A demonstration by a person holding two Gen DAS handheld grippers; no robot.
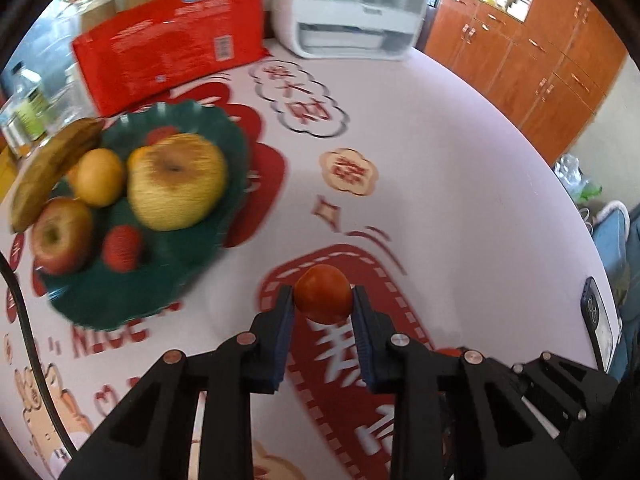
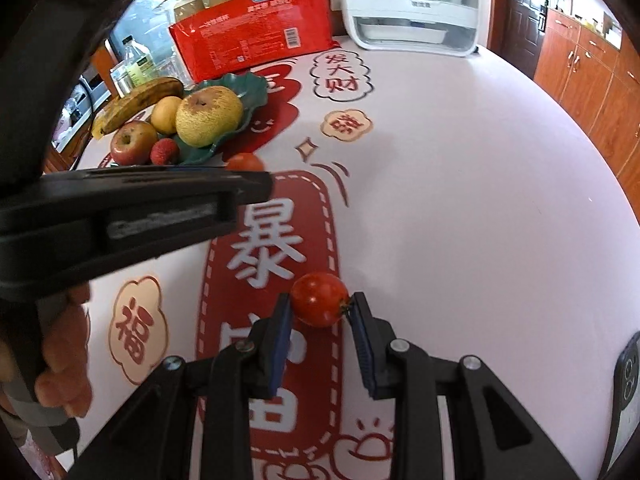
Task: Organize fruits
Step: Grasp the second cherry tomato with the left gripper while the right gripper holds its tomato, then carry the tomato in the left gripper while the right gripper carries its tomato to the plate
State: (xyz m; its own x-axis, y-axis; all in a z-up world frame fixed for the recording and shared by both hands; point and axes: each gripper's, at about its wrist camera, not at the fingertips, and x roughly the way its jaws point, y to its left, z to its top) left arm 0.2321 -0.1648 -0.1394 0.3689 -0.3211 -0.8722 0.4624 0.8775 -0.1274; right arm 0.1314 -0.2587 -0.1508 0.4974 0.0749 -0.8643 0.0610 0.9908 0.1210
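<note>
Tomatoes pinched in each hand-held gripper (image 1: 323, 300) (image 2: 320, 304), left one's half hidden.

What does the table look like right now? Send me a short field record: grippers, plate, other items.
left gripper: shut on a small tomato
right gripper: shut on another small tomato
green plate: holds banana, red apple, big yellow pear, small yellow fruit, red berry
behind plate: red package
far edge: white appliance
right edge: phone
</note>
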